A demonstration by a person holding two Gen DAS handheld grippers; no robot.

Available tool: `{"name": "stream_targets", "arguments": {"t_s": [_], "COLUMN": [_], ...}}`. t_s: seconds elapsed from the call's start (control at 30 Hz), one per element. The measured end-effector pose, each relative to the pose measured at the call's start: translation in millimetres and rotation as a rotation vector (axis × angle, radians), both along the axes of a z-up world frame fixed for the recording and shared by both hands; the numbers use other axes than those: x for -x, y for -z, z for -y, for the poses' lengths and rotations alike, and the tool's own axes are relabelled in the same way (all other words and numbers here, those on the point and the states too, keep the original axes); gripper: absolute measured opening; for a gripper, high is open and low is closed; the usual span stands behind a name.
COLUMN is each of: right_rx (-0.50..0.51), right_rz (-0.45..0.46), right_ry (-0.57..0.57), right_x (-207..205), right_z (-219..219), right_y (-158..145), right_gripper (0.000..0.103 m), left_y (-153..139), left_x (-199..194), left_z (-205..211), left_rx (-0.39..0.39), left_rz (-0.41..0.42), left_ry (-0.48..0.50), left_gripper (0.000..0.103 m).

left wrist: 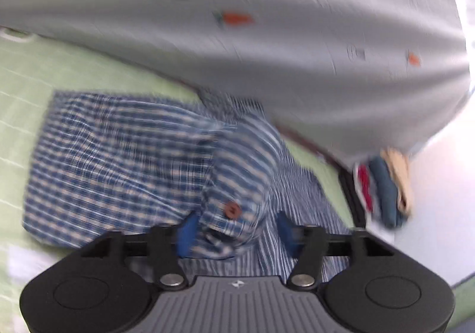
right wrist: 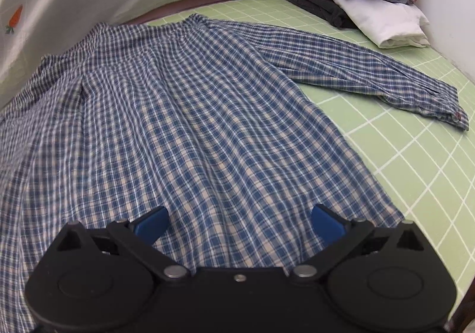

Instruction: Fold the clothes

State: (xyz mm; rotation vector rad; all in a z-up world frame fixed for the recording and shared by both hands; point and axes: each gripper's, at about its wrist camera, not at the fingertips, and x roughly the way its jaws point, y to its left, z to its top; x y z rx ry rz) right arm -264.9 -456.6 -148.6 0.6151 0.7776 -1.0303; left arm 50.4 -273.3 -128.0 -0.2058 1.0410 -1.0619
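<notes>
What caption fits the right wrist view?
Open right gripper above a blue plaid shirt spread on the green mat.

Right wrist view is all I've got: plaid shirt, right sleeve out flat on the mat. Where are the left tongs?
Observer: The left tongs are over the plaid shirt, with a sleeve cuff between them.
Operator: Gripping it?
Observer: It looks not. The pads stand wide and there is a gap on the cuff's right side, though that view is blurred.
Operator: Which side of the cuff is showing?
Observer: The side with the brown button, which faces the camera.
</notes>
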Motion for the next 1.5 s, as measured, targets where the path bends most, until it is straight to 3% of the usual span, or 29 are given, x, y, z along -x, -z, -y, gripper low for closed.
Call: {"name": "stream_targets", "arguments": {"t_s": [0.07,0.2,0.33,0.43,0.63,0.7,0.73,0.83,0.93,1.13,1.37,1.4,1.43,1.5], "right_rx": [-0.009,-0.050,-0.045,-0.056,-0.364,-0.482,-0.526,-0.620,-0.663,-0.618,-0.490,-0.469,-0.445,-0.409], "right_rz": [0.049,0.158,0.246,0.310,0.664,0.744,0.757,0.730,0.625,0.428,0.319,0.302,0.278,0.264], "right_ry": [0.018,0.084,0.119,0.058,-0.017,-0.027,-0.042,-0.103,-0.155,-0.159,-0.290,-0.320,-0.352,-0.393], "right_x": [5.9,18.8,18.7,0.5,-48.3,-69.2,-80.4,-111.7,-138.8,-167.3,-190.0,-195.4,-200.0,-199.7], "right_z": [0.5,4.6,4.2,6.1,22.1,22.6,21.5,13.8,6.7,-0.2,-8.7,-11.4,-14.5,-20.7], "right_y": [-1.2,-5.9,-18.1,-31.2,-29.6,-21.5,-18.0,-9.4,-0.7,5.1,-4.4,-5.0,-5.1,-5.1], "right_gripper": [0.103,0.103,0.103,0.103,0.103,0.101,0.095,0.075,0.059,0.054,0.057,0.050,0.035,0.028], "left_y": [6.3,26.5,41.6,50.0,61.4,64.6,65.1,66.4,65.7,64.8,65.7,65.9,66.0,66.6], "left_x": [18.8,22.8,13.8,3.3,-8.8,-10.7,-10.9,-10.0,-6.4,-5.9,-4.0,-3.3,-2.5,-0.8], "left_z": [10.8,4.8,-14.7,-35.5,-59.9,-64.3,-66.4,-71.6,-73.5,-73.7,-70.0,-68.7,-67.4,-66.9], "left_rx": [-0.081,-0.235,-0.336,-0.381,-0.410,-0.425,-0.420,-0.402,-0.395,-0.387,-0.384,-0.387,-0.390,-0.391], "left_rz": [0.049,0.050,0.052,0.031,-0.035,-0.047,-0.048,-0.047,-0.032,-0.039,-0.037,-0.032,-0.028,-0.017], "left_ry": [0.004,-0.041,-0.132,-0.197,-0.261,-0.269,-0.269,-0.264,-0.248,-0.234,-0.227,-0.223,-0.219,-0.212], "left_gripper": [0.080,0.080,0.080,0.081,0.082,0.083,0.083,0.087,0.089,0.092,0.097,0.098,0.098,0.100]}}
